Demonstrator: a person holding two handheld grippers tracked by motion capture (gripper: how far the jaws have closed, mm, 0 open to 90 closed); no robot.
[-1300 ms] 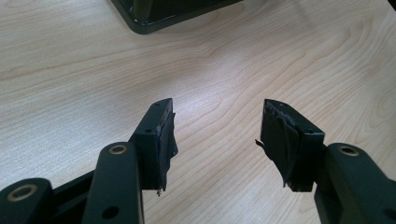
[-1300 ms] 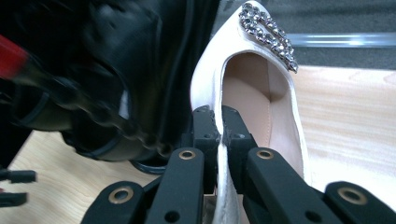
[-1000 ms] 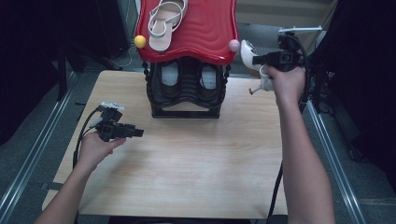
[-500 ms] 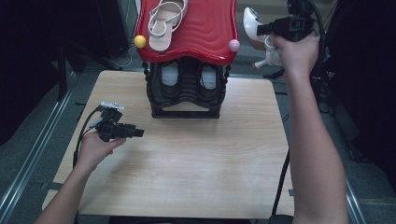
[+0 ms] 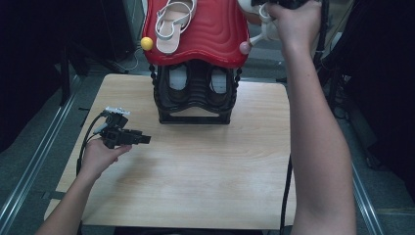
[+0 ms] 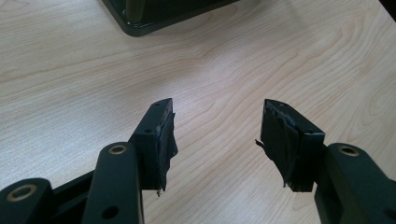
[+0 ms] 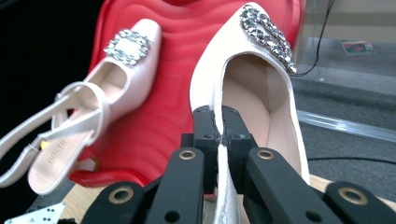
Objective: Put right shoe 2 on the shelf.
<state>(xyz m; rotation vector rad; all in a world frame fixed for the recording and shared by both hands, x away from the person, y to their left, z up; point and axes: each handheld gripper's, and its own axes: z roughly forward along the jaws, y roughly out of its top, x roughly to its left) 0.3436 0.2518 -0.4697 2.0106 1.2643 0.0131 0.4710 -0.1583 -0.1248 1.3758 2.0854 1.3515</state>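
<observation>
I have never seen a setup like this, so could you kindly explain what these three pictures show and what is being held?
A person works at a wooden table with a hand-held two-jaw gripper in each hand. The high view looks down from above; each of the other two pictures comes from a camera riding on one gripper. The left gripper hangs open over bare wood. The right gripper is shut on the side edge of a cream shoe with a jewelled buckle, raised beside the red top of a black rack. The matching shoe lies on that red top.
</observation>
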